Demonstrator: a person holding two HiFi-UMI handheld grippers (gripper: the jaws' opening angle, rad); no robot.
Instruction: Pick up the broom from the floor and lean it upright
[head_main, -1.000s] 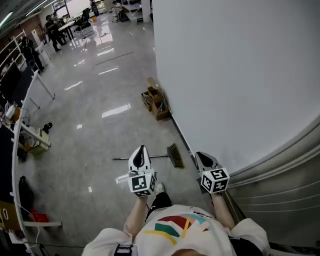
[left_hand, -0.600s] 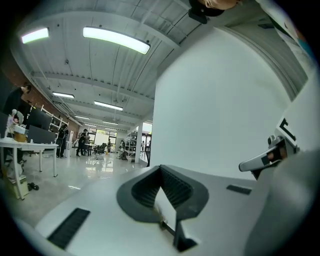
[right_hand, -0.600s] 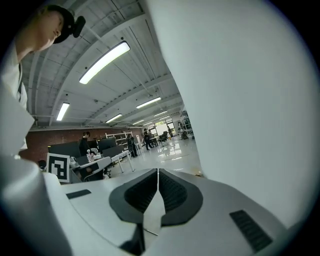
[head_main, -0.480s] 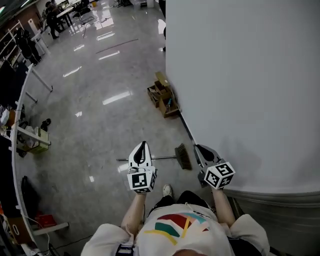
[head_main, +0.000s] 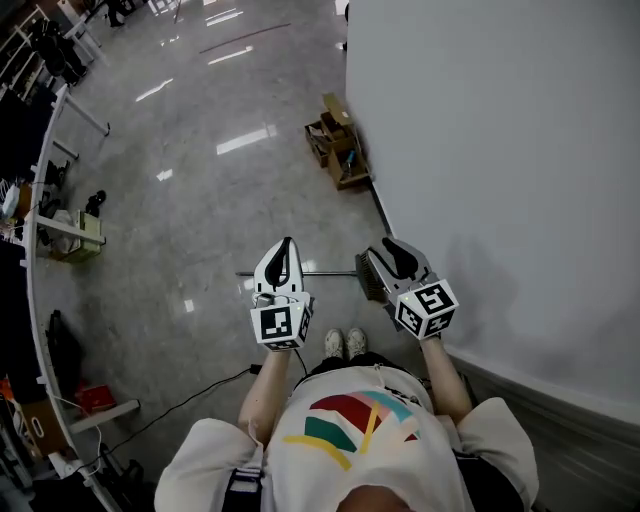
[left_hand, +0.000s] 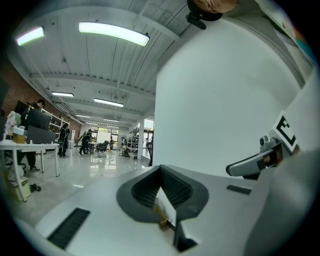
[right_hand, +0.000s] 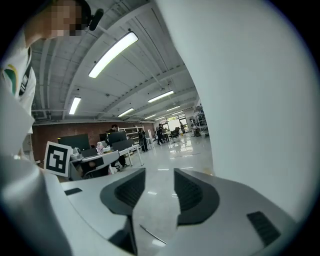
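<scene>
The broom lies flat on the grey floor, its thin metal handle (head_main: 325, 272) running left to right and its brush head (head_main: 367, 284) near the white wall. My left gripper (head_main: 287, 243) is held level above the handle, fingertips together and nothing in it (left_hand: 160, 169). My right gripper (head_main: 386, 244) hovers over the brush head and hides part of it. Its jaws are opening, with a bare gap between them (right_hand: 160, 172). Through that gap, in the right gripper view, only floor and the thin handle (right_hand: 152, 235) show far below.
A white wall (head_main: 500, 150) runs along the right side. Open cardboard boxes (head_main: 338, 150) sit at its foot farther ahead. The person's shoes (head_main: 345, 343) stand just behind the broom. A cable (head_main: 200, 395) trails on the floor at left, beyond it desks and clutter (head_main: 60, 230).
The person has stepped forward to the broom. Both grippers, which were short of it, are now right over it, the right one covering the brush head.
</scene>
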